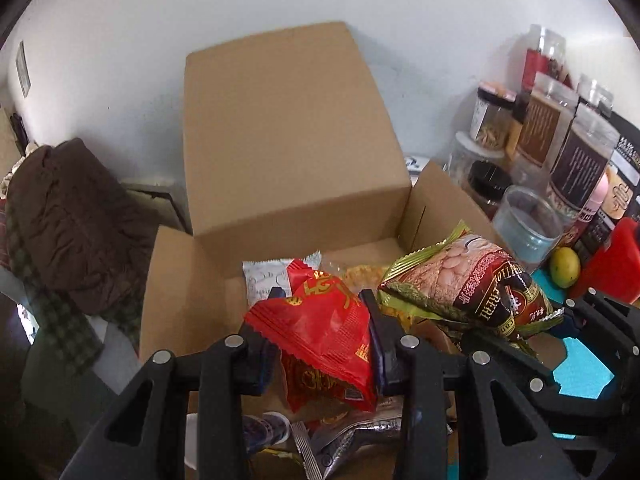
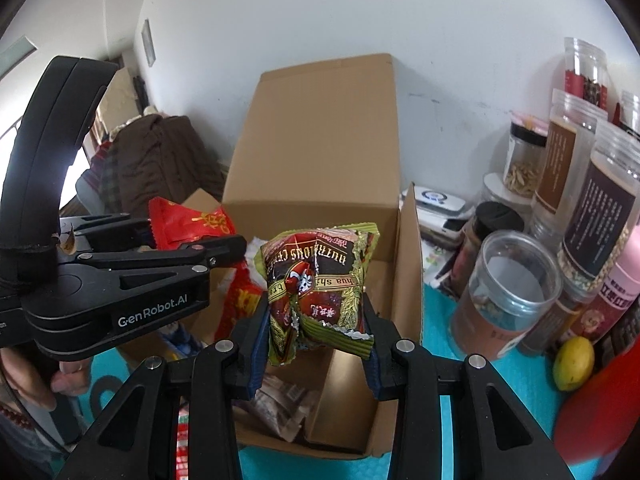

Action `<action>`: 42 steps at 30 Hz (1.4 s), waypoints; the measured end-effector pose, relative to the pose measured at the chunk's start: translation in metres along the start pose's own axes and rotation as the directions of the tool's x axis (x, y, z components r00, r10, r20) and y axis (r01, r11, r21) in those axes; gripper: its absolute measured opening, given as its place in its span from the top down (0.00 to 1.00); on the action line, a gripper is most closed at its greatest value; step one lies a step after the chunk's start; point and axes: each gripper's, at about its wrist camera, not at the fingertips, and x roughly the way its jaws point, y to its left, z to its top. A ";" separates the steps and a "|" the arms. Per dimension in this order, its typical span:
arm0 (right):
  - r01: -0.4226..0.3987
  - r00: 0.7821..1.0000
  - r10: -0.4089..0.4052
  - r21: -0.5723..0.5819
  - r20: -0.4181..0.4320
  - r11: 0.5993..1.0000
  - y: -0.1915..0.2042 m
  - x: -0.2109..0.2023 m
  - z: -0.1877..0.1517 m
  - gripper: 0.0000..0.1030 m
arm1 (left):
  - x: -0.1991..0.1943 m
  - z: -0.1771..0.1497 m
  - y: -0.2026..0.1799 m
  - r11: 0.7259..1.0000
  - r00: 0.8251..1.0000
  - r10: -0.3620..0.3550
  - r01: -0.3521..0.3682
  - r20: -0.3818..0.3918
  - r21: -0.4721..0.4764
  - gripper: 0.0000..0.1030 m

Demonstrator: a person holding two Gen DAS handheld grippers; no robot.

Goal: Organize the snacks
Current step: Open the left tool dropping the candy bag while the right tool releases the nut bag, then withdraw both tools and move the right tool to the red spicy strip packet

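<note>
We cannot see the cardboard box floor beneath the packets; the red container is cut off at the right edge, and jar labels are too small to read

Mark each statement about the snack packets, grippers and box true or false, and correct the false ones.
1. The left gripper holds a red snack packet. True.
2. The right gripper is empty. False: it is shut on a green-edged cereal packet.
3. The cardboard box is taped shut. False: its flaps stand open, with packets inside.
4. A yellow lemon lies beside the clear jars. True.
</note>
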 end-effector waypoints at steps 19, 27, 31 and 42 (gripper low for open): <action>0.054 0.994 -0.062 -0.088 -0.085 0.995 0.014 0.016 -0.009 0.48 | 0.014 -0.006 -0.006 0.998 0.993 0.069 -0.068 -0.092 0.016 0.52; 0.078 0.995 -0.083 -0.079 -0.059 0.994 0.011 -0.001 -0.005 0.42 | -0.015 -0.002 -0.001 0.998 0.998 0.058 -0.058 -0.024 -0.012 0.50; 0.081 0.996 -0.084 -0.077 -0.038 0.994 0.015 -0.013 -0.001 0.42 | -0.032 -0.002 0.003 0.999 0.999 0.048 -0.048 0.013 -0.023 0.50; 0.102 0.994 -0.098 -0.102 0.048 0.989 0.041 -0.071 0.011 0.42 | -0.106 -0.003 0.006 0.999 0.991 0.033 -0.029 0.127 -0.030 0.50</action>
